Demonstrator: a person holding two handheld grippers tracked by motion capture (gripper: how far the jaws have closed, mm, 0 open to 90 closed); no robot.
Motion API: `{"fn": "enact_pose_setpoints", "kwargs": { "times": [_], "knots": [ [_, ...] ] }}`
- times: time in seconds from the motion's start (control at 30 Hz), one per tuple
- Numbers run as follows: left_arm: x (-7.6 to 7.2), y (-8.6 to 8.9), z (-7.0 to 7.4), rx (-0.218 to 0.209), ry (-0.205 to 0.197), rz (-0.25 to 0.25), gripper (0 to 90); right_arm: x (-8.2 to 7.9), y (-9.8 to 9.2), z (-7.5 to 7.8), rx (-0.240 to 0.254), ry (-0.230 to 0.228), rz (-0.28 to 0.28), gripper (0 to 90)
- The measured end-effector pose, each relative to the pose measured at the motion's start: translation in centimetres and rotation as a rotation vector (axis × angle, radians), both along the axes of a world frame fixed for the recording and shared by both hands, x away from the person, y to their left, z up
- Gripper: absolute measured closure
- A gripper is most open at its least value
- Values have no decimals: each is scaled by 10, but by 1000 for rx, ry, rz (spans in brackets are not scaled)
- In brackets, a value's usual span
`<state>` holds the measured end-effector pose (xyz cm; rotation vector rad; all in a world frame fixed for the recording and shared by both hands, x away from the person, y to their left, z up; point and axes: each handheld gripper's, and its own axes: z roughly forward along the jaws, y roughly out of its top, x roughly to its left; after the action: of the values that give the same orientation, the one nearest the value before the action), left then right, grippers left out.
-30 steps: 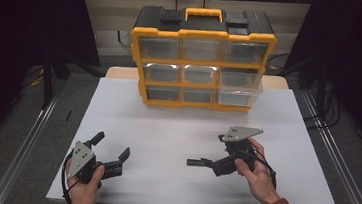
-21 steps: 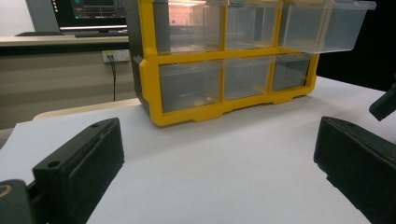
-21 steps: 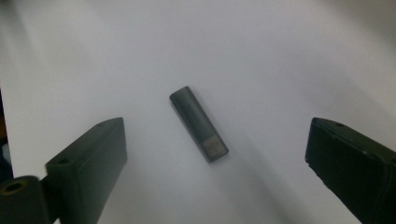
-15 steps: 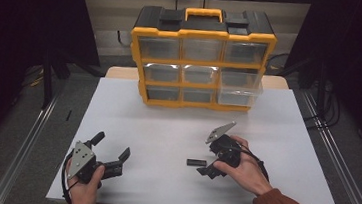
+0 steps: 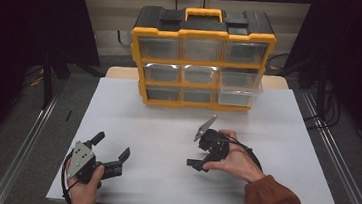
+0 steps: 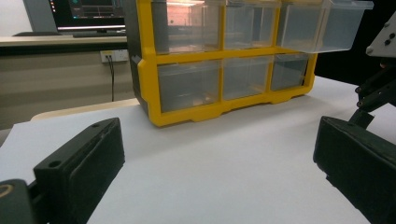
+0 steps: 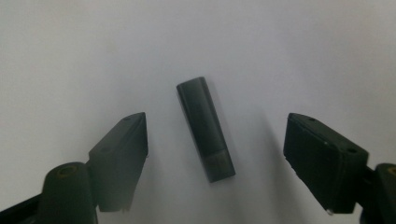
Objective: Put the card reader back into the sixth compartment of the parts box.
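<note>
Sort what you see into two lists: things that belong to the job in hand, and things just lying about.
Job in hand:
- right tongs, open and just closing around the stick
- small dark grey stick, lying between the jaws, untouched
- white table

Lying about:
- yellow drawer organiser, one drawer pulled out
- left tongs, open, holding nothing

No text, label, brand, number or sign can be read anywhere. The monitor (image 6: pixel 88 14) at the upper left of the left gripper view shows small bright marks on a dark screen, too small and blurred to make out. The yellow and black drawer organizer (image 5: pixel 202 59) on the counter bears no legible marking on its frame or its clear drawers, and the small dark cylinder (image 7: pixel 204 127) at the middle of the right gripper view shows no print.
</note>
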<state>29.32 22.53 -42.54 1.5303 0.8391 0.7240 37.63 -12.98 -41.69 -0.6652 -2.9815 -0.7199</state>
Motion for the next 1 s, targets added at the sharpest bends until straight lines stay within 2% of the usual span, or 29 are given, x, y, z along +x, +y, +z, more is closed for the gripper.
{"fn": "enact_pose_setpoints", "kwargs": {
  "times": [0.2,0.27,0.33,0.53,0.73,0.87,1.0],
  "knots": [
    [0,0,0,14,-1,-3,20,2,4,-4,-32,7,34,374],
    [0,0,0,7,-1,-5,20,3,6,-5,-59,6,49,417],
    [0,0,0,3,-1,-1,20,3,7,-6,-63,8,64,462],
    [0,0,0,7,1,-2,20,1,5,-8,-100,9,90,532],
    [0,0,0,13,3,-11,20,-1,11,-7,-132,-10,125,603],
    [1,0,0,14,3,-6,20,1,10,-8,-123,0,121,619],
    [1,-1,0,21,0,-10,20,1,12,-7,-142,3,131,652]
  ]
}}
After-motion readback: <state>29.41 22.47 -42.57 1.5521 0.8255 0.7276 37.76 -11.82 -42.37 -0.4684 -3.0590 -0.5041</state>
